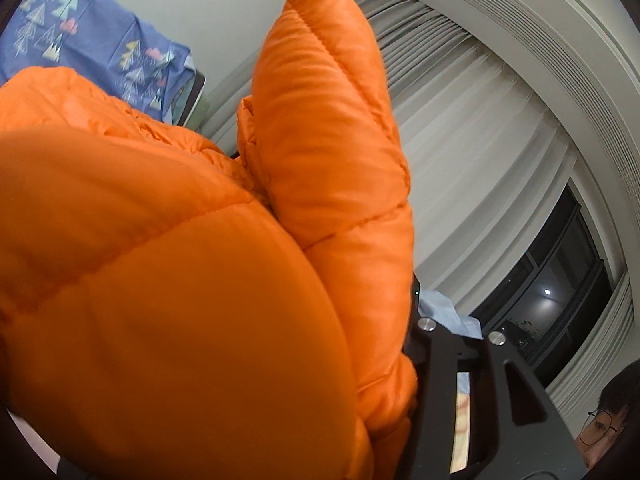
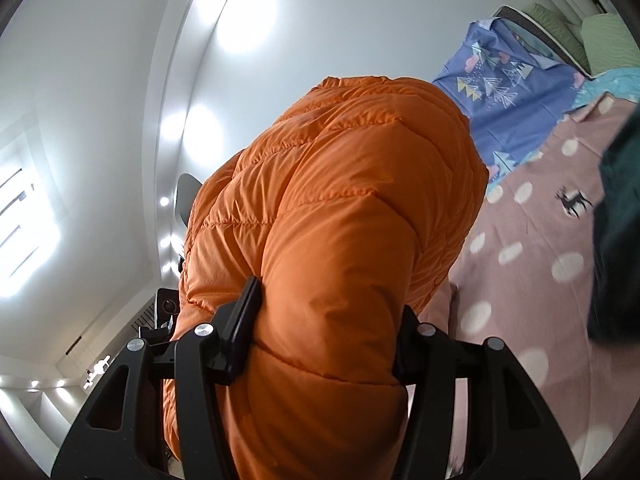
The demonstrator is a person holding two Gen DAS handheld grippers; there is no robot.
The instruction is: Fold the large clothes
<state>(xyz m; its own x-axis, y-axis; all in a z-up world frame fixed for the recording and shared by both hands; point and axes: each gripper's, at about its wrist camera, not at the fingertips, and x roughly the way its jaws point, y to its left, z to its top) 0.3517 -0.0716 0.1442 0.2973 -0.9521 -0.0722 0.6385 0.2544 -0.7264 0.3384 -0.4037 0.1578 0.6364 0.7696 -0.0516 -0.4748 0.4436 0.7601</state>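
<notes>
Both grippers hold the orange puffer jacket off the bed, likely so it hangs free for folding. The right gripper clamps a thick fold, lower centre; the left gripper grips jacket padding, lower right

Bed under a dusty-pink sheet with white dots and a small deer print

A blue bedcover printed with trees is lying across its far end, green pillows are resting at the far corner, and a dark green cloth is covering the right edge.
</notes>
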